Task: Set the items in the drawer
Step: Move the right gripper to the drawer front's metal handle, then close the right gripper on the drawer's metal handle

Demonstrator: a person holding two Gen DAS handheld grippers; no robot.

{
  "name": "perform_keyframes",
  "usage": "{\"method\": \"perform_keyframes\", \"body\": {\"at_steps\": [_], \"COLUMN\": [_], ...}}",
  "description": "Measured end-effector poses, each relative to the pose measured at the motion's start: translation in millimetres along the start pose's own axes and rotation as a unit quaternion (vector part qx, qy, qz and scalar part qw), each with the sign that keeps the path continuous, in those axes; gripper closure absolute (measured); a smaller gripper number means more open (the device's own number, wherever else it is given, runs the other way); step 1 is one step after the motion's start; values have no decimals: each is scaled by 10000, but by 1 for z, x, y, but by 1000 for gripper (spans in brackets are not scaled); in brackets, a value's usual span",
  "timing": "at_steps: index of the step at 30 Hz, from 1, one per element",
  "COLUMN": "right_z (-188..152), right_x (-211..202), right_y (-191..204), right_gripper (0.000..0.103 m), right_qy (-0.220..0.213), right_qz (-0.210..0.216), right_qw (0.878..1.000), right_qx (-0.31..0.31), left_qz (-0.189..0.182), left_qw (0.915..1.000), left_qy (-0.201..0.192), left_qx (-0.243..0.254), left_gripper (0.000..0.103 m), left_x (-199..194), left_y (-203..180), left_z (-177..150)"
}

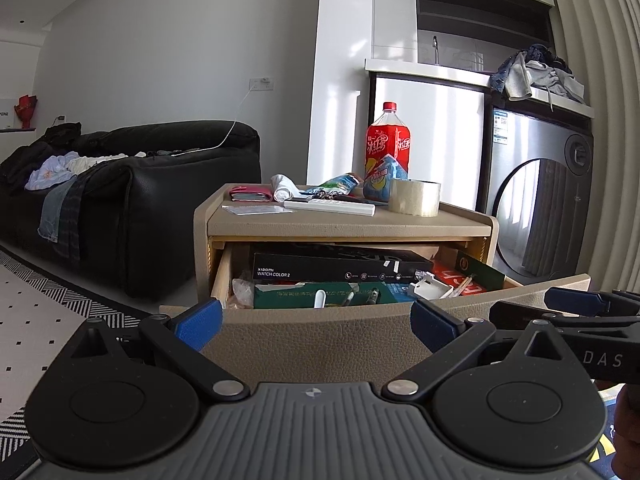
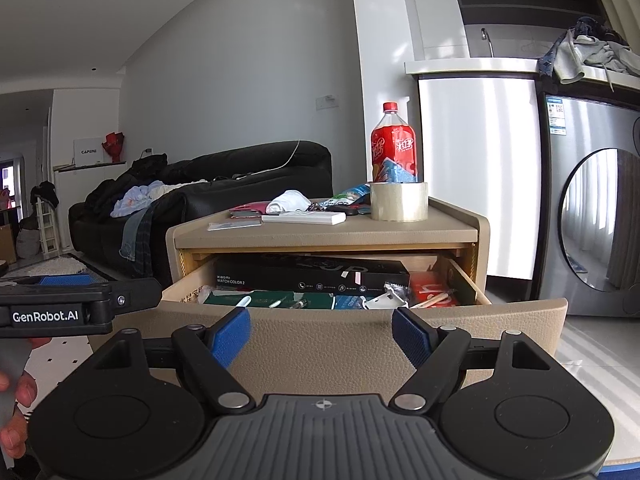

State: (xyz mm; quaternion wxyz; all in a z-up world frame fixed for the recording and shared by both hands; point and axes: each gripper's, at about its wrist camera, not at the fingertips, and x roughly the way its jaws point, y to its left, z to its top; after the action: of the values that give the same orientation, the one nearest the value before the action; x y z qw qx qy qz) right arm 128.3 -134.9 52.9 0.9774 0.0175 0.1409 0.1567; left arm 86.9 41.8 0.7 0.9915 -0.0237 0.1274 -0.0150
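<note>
A beige nightstand (image 1: 344, 226) (image 2: 320, 236) has its top drawer (image 1: 320, 332) (image 2: 320, 344) pulled open, full of boxes, a black watch box (image 1: 340, 268) (image 2: 312, 276) and pens. On top lie a tape roll (image 1: 414, 197) (image 2: 399, 201), a red soda bottle (image 1: 387, 140) (image 2: 394, 144), a white remote (image 1: 330, 207) (image 2: 304, 218), a pink wallet (image 1: 251, 194) (image 2: 246, 210), a white cloth (image 1: 285, 186) (image 2: 289, 201) and snack bags (image 1: 338, 184). My left gripper (image 1: 316, 322) and my right gripper (image 2: 322, 330) are open and empty, both just before the drawer front.
A black sofa (image 1: 132, 184) (image 2: 200, 196) with clothes stands left. A washing machine (image 1: 536, 196) (image 2: 592, 224) stands right of the nightstand. A patterned rug (image 1: 48, 320) covers the floor at left. The right gripper shows in the left wrist view (image 1: 576, 308), the left gripper in the right wrist view (image 2: 60, 304).
</note>
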Motion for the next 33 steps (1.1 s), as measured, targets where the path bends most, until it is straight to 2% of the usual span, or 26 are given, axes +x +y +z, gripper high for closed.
{"method": "perform_keyframes", "body": {"at_steps": [6, 10, 16, 33], "right_z": [-7, -13, -26, -55], "right_x": [-3, -1, 3, 15], "right_y": [6, 15, 26, 50], "right_gripper": [22, 22, 22, 22], "right_qy": [92, 172, 322, 425], "right_qz": [-37, 1, 56, -262], "right_qw": [9999, 9998, 9994, 9976], "right_qx": [-14, -60, -96, -473], "left_qz": [23, -5, -5, 54], "left_qw": [10000, 9999, 10000, 9999], "left_qy": [35, -13, 10, 130], "left_qx": [-25, 133, 18, 41], "left_gripper": [0, 0, 0, 0], "left_x": [-9, -17, -27, -40], "left_y": [4, 3, 8, 8], "left_z": [-13, -19, -29, -43]}}
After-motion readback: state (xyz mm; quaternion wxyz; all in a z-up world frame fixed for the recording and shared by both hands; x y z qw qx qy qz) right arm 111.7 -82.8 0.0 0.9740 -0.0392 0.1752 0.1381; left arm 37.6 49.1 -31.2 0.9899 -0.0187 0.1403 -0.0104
